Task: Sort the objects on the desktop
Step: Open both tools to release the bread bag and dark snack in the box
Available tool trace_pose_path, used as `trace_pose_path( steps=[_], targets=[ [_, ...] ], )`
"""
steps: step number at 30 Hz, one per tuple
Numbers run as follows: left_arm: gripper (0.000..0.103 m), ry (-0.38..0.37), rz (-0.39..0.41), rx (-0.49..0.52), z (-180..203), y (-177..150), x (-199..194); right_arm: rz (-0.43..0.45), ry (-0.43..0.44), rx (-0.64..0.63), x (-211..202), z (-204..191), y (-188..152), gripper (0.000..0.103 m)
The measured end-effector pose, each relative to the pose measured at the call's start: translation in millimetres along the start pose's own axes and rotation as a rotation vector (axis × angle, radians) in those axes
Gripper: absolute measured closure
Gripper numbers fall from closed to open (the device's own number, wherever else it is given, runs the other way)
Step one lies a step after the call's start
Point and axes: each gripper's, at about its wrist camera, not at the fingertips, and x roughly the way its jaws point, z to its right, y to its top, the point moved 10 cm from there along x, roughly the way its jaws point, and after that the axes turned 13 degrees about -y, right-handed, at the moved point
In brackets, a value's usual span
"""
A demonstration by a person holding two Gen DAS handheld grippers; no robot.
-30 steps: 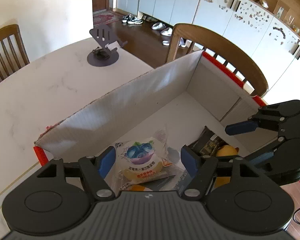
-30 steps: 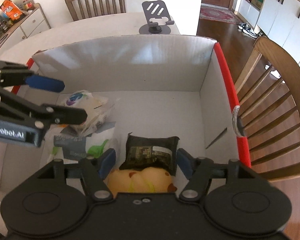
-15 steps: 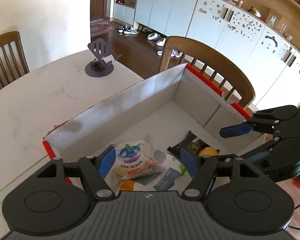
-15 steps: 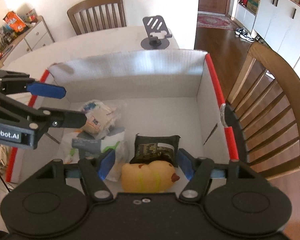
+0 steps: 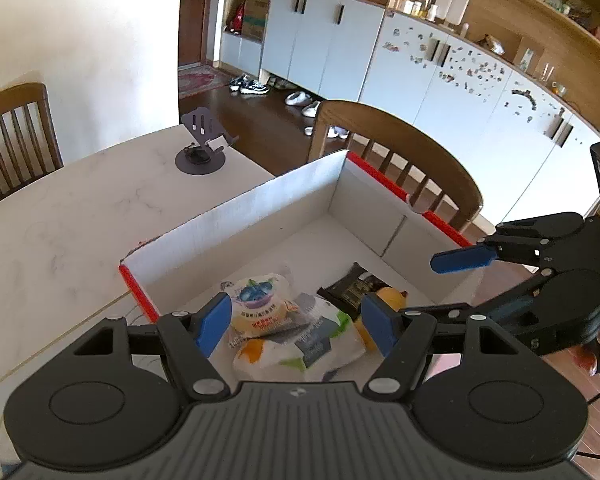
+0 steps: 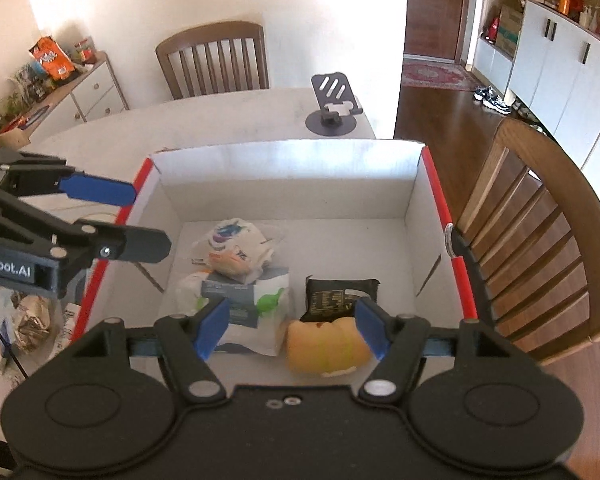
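A white cardboard box with red edges (image 5: pixel 260 216) (image 6: pixel 284 164) stands on the marble table. Inside lie a blueberry snack bag (image 5: pixel 260 304) (image 6: pixel 236 244), a white and green pouch (image 5: pixel 311 340) (image 6: pixel 256 308), a black packet (image 5: pixel 349 286) (image 6: pixel 339 296) and a yellow duck toy (image 5: pixel 387 296) (image 6: pixel 327 346). My left gripper (image 5: pixel 294 322) is open and empty above the box's near left side; it also shows in the right wrist view (image 6: pixel 132 216). My right gripper (image 6: pixel 292 320) is open and empty above the duck and packet; it also shows in the left wrist view (image 5: pixel 431 284).
A dark phone stand (image 5: pixel 202 148) (image 6: pixel 333 108) sits on the table (image 5: pixel 60 216) behind the box. Wooden chairs stand at the right side (image 6: pixel 539 216) and the far side (image 6: pixel 216 60). Loose wrappers (image 6: pixel 32 320) lie left of the box.
Both grippers have risen and drawn back from the box, staying open and empty. The box and its contents look smaller and have not moved.
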Motion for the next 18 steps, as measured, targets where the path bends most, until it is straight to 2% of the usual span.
trace_pose_path(
  steps=[10, 12, 18],
  targets=[
    [0.032, -0.016, 0.035, 0.025, 15.6, -13.1, -31.6, 0.053, 0.005, 0.008, -30.1, -15.6, -7.4, 0.029],
    [0.025, -0.024, 0.042, 0.029, 18.0, -16.0, -38.0, 0.065, 0.001, 0.011, -34.7, -18.4, -8.6, 0.027],
    [0.020, -0.044, 0.062, 0.030, 20.6, -27.7, -55.6, 0.087, -0.012, 0.042, -45.8, -22.6, -11.8, 0.025]
  ],
)
